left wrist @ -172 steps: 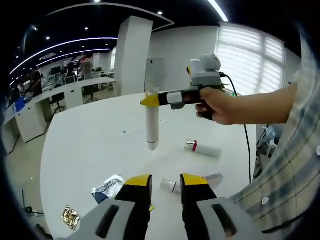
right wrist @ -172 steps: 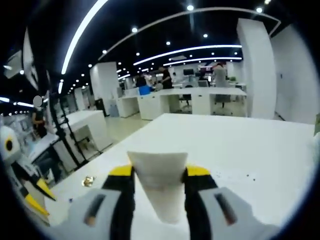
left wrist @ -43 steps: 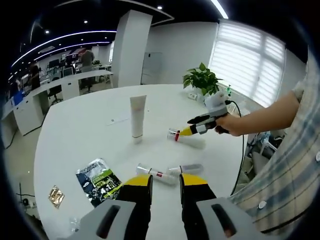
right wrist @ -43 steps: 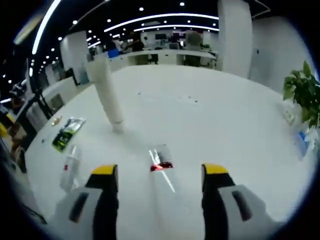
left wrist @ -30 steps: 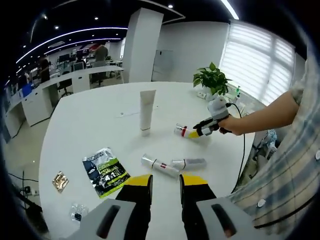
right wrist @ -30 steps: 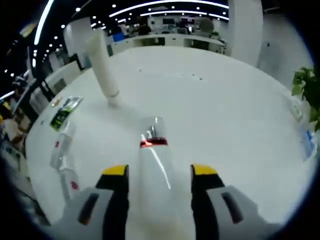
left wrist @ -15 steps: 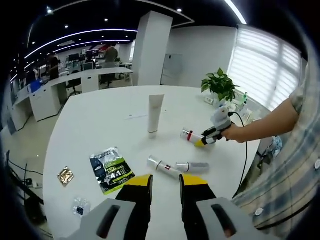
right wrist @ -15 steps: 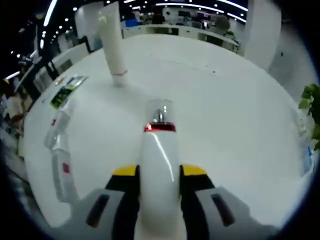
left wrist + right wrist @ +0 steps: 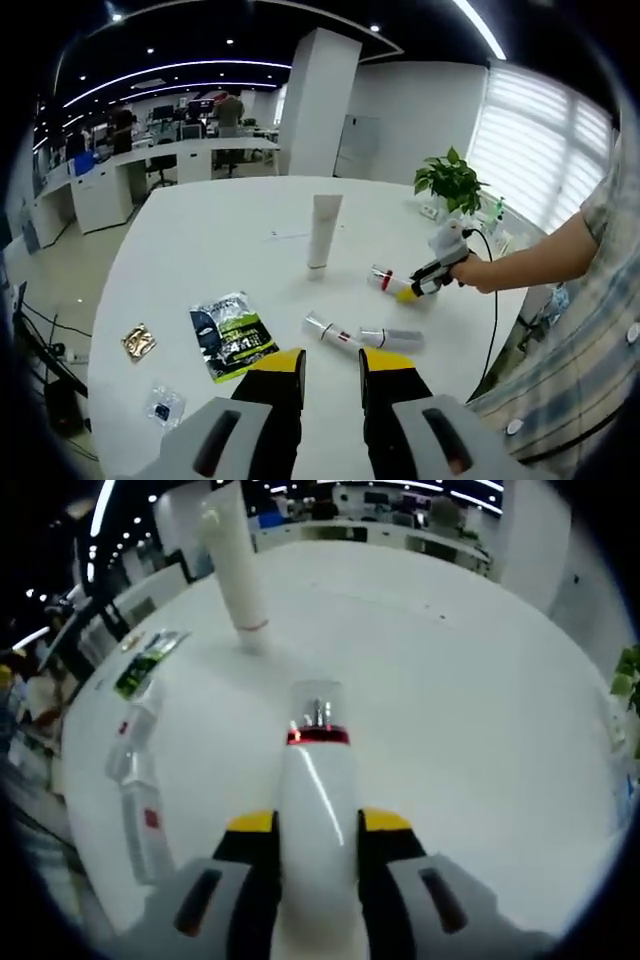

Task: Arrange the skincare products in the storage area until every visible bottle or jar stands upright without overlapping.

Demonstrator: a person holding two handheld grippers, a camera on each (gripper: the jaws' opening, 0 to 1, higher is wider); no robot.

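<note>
A white tube [image 9: 323,231] [image 9: 236,560] stands upright on its cap on the round white table [image 9: 200,250]. My right gripper [image 9: 312,825] [image 9: 412,292] is shut on a white bottle with a red ring and clear cap [image 9: 318,780] [image 9: 386,281], which lies on its side. Two more small clear-capped bottles [image 9: 332,333] [image 9: 392,338] lie flat just beyond my left gripper [image 9: 330,360]; in the right gripper view they lie at the left [image 9: 140,815]. My left gripper hovers above the table, jaws a small gap apart and nothing between them.
A green-and-black sachet [image 9: 232,336] [image 9: 145,662], a gold foil packet [image 9: 137,342] and a small clear packet [image 9: 161,409] lie on the table's left side. A potted plant [image 9: 445,183] stands at the far edge. A person's arm [image 9: 540,255] holds the right gripper.
The right gripper's jaws closed on the red-ringed bottle lying on the table. My left gripper pulled back and up, so the table looks smaller.
</note>
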